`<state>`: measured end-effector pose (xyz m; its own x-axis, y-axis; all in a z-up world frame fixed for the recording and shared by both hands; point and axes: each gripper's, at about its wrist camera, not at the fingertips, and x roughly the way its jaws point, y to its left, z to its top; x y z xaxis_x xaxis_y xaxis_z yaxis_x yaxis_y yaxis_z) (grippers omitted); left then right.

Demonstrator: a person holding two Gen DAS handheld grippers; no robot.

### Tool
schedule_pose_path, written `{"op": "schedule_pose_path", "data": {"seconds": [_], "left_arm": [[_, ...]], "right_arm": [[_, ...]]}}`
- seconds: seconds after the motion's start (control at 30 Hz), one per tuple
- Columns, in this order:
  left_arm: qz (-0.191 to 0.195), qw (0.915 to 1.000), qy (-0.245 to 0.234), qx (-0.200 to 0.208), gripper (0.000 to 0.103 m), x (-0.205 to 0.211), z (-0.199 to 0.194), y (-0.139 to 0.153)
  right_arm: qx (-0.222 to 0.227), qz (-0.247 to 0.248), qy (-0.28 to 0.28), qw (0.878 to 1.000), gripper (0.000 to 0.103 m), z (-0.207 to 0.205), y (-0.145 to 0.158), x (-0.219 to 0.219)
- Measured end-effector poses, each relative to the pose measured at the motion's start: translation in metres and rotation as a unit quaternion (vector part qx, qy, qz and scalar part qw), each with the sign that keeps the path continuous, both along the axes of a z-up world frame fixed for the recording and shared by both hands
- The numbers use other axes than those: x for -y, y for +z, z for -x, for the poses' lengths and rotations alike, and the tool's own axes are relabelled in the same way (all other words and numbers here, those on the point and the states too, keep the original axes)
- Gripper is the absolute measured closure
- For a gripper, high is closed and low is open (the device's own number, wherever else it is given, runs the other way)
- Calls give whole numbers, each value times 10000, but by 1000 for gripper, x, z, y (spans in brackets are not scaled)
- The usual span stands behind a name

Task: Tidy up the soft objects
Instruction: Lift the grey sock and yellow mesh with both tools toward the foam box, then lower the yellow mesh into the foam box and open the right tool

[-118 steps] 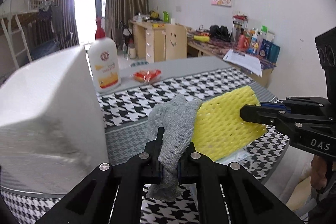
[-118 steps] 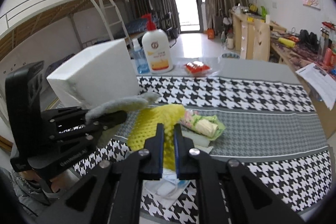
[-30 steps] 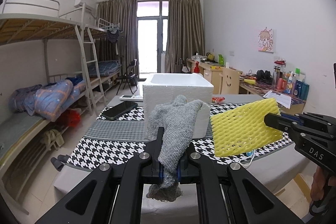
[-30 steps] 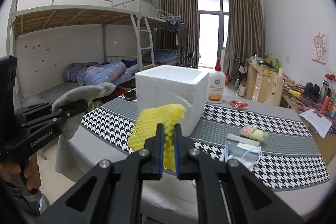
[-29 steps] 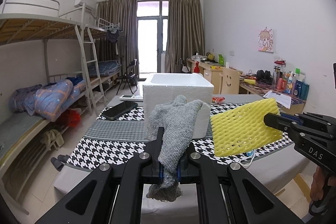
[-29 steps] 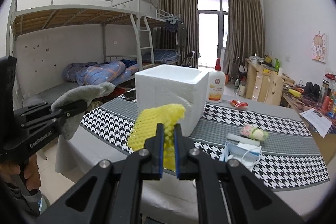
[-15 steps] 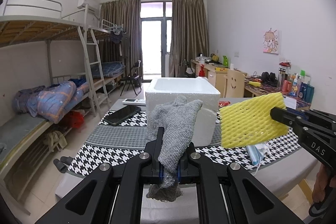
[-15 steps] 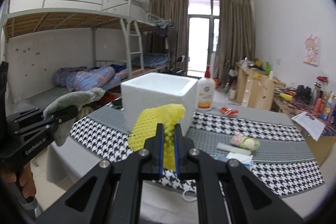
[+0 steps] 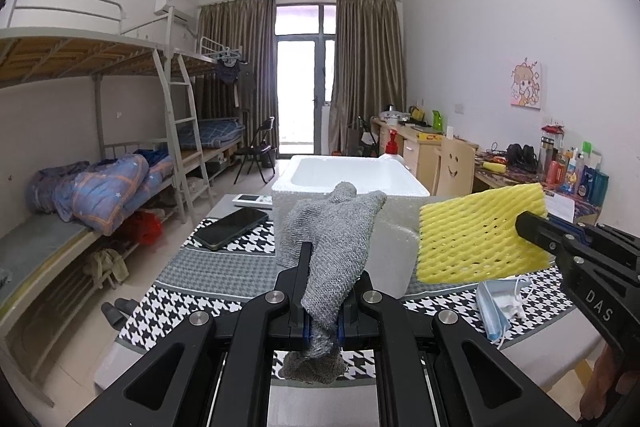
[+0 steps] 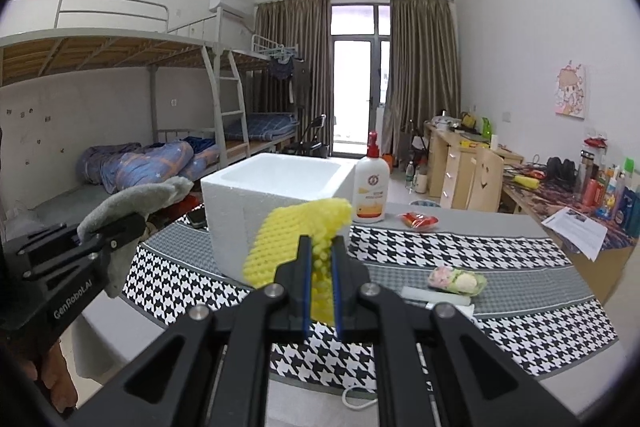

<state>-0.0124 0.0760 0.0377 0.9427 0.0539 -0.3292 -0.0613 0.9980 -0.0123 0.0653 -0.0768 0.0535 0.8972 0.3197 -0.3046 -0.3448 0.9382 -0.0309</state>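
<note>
My left gripper (image 9: 323, 259) is shut on a grey knitted cloth (image 9: 332, 239) and holds it in the air in front of the table. It also shows in the right wrist view (image 10: 132, 223) at the left, with the grey cloth (image 10: 136, 199) draped over its fingers. My right gripper (image 10: 321, 247) is shut on a yellow foam net (image 10: 296, 235); in the left wrist view the right gripper (image 9: 528, 223) enters from the right holding the yellow net (image 9: 476, 235). An open white foam box (image 9: 352, 183) (image 10: 276, 199) stands on the houndstooth table beyond both.
On the table (image 10: 440, 239) are a pump bottle (image 10: 370, 195), a red packet (image 10: 420, 220), a small wrapped bundle (image 10: 456, 279), a blue face mask (image 9: 500, 307) and a black phone (image 9: 232, 227). Bunk beds stand left, desks right.
Over the last second both grippers moved slightly closer to the table and box, each still holding its object. 3.9 s ago they were low over the table; they have since pulled back and up.
</note>
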Motion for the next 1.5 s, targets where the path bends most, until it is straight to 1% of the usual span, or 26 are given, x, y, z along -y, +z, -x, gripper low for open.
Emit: {"op": "schedule_pose_path", "data": {"seconds": [0.23, 0.43, 0.83, 1.13, 1.5], "left_arm": [[-12, 10000, -36, -3, 94, -6, -16, 11], [-2, 9999, -110, -39, 94, -10, -34, 23], [2, 9995, -297, -112, 94, -15, -71, 43], [16, 9993, -357, -127, 94, -18, -95, 48], [42, 9991, -334, -276, 94, -23, -125, 43]], "right_arm": [[-157, -29, 147, 9998, 92, -18, 6, -1], [-216, -26, 292, 9993, 92, -36, 20, -1], [-132, 105, 399, 9991, 92, -64, 44, -11], [-184, 63, 458, 9988, 92, -87, 52, -16], [-526, 82, 584, 9969, 92, -128, 49, -30]]}}
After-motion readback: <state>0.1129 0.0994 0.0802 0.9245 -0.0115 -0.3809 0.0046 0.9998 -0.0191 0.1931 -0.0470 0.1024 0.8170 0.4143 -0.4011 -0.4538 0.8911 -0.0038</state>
